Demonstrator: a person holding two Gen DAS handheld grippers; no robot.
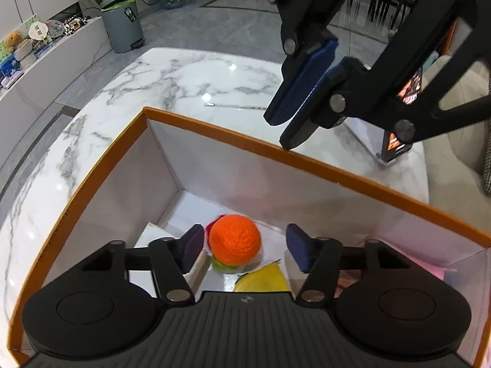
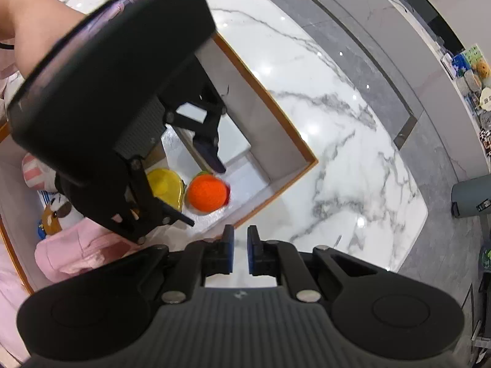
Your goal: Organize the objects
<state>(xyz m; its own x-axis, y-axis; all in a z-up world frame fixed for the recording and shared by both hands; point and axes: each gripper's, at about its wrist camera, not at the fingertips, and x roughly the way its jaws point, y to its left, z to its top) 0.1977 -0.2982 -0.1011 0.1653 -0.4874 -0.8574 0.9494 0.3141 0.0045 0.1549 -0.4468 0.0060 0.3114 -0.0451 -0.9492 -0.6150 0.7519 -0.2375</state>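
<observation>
Orange-rimmed box [image 1: 214, 132] on marble table [image 1: 172, 73]; grey floor [image 1: 239, 21].

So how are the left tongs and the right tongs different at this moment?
The left tongs stand open inside the orange-rimmed box, with the orange crocheted ball between them; the right tongs are shut and empty, outside the box over the marble table. Both have blue pads and point steeply down.
</observation>
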